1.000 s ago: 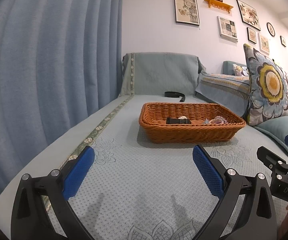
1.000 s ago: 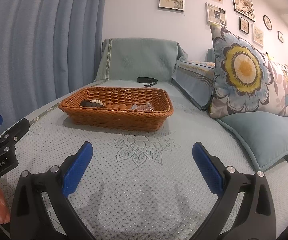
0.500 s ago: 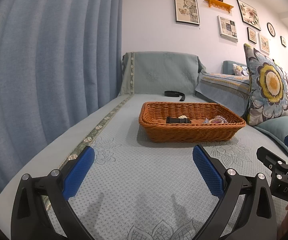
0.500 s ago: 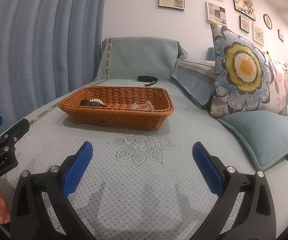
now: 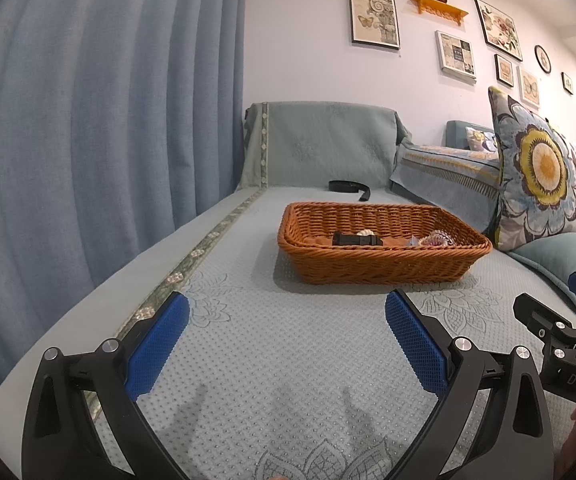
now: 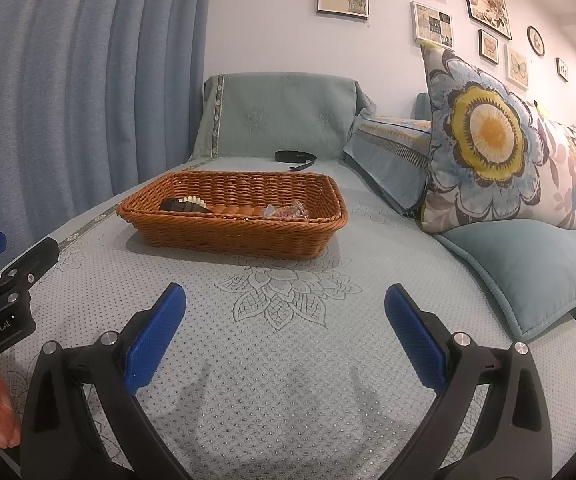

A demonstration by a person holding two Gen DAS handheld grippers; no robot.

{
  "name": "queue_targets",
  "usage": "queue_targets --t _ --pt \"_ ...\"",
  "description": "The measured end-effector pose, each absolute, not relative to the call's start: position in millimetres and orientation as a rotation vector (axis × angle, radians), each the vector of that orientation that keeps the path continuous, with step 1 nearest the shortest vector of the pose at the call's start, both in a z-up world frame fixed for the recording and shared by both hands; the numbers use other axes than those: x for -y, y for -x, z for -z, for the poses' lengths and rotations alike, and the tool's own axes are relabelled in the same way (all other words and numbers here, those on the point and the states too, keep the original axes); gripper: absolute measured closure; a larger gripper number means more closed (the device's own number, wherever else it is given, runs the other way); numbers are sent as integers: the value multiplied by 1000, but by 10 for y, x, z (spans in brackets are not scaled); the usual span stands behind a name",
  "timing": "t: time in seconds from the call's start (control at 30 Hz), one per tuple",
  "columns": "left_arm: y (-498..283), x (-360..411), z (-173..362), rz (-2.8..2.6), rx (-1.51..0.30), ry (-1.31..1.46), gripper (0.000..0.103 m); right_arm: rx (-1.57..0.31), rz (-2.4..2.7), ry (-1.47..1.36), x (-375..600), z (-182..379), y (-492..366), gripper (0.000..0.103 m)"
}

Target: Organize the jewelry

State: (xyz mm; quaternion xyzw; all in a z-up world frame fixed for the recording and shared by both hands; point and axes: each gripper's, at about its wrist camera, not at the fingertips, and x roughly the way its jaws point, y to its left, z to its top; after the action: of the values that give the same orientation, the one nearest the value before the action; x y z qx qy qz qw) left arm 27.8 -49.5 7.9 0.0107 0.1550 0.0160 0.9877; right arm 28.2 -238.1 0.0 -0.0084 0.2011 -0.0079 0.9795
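An orange wicker basket point(image 5: 384, 266) stands on the green-grey sofa cover, ahead of both grippers; it also shows in the right wrist view point(image 6: 232, 236). Inside lie a black item point(image 5: 356, 239) with pale beads behind it, and a pinkish beaded piece point(image 5: 438, 238) at the right. In the right wrist view the black item point(image 6: 180, 205) and the clear-wrapped beaded piece point(image 6: 286, 211) show too. A black strap point(image 5: 348, 187) lies beyond the basket. My left gripper point(image 5: 286, 312) is open and empty, low over the cover. My right gripper point(image 6: 284, 304) is open and empty beside it.
A blue curtain point(image 5: 88, 140) hangs along the left. A flowered cushion point(image 6: 484, 148) and a plain teal cushion point(image 6: 528, 272) lie at the right. The sofa's covered backrest point(image 5: 320, 144) stands behind the basket. The left gripper's side point(image 6: 4, 292) shows at the right wrist view's left edge.
Almost nothing has moved. The views have shifted very slightly; both grippers stay open and empty short of the basket.
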Motion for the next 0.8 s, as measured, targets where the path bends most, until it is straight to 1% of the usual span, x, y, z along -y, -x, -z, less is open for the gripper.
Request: queue_targets --t 0.8 --pt "-294 482 -67 -33 -322 -28 8 -408 13 11 2382 16 -284 8"
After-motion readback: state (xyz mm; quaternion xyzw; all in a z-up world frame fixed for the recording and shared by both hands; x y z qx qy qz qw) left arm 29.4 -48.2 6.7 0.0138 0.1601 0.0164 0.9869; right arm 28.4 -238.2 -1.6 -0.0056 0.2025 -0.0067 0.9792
